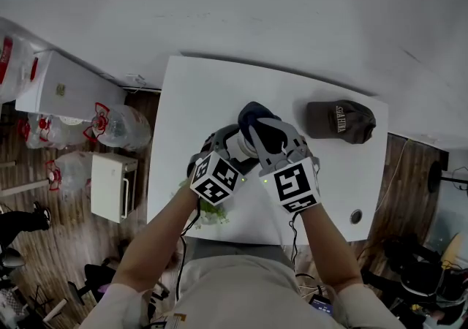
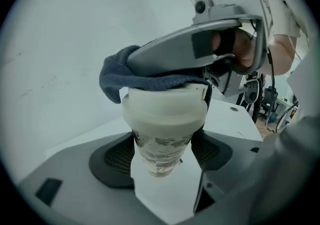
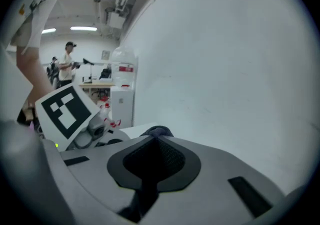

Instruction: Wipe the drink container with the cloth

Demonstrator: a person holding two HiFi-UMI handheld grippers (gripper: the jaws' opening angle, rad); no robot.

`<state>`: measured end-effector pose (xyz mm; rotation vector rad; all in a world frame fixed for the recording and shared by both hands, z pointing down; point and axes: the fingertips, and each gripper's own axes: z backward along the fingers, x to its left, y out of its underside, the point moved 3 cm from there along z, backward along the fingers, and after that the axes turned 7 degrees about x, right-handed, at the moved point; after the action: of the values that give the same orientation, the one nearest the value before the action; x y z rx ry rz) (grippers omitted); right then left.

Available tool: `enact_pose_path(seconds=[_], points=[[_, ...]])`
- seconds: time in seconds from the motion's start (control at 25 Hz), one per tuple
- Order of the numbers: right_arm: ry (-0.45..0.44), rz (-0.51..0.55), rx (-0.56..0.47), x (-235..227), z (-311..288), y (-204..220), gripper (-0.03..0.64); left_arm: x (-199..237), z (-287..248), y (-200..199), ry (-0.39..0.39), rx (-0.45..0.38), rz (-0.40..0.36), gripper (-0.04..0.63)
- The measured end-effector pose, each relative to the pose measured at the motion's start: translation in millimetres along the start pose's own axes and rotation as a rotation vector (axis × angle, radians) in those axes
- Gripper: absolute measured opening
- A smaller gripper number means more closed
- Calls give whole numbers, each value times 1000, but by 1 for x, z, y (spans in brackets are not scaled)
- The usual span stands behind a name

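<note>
Where wood floor (image 1: 18, 156) shows, water jugs (image 1: 121, 124) stand by the white table (image 1: 212, 90).

Person in a beige short-sleeved shirt (image 1: 234, 284)
The grey left gripper (image 1: 235, 143) and right gripper (image 1: 267, 134) bear black-and-white marker cubes (image 1: 216, 178), dark meshed pads (image 2: 120, 159) and a black cable (image 1: 186, 236).

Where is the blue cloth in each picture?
Head view: the cloth is near the middle, on top of the drink container.
Left gripper view: upper middle, draped over the drink container's lid.
Right gripper view: low centre, a dark tuft pinched in the right gripper's tongs.
Shared landmark: the white table.
</note>
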<state>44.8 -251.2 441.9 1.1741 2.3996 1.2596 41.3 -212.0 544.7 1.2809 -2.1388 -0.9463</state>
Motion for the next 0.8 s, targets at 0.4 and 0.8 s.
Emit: enact_pose_path(seconds=[0.4,0.8], points=[[45,-493,-206,-54,24,35,37,1,0,0,18,28,19,371],[26,-453,-212,-37,61,64,37,0,2,1,28,63,37,371]])
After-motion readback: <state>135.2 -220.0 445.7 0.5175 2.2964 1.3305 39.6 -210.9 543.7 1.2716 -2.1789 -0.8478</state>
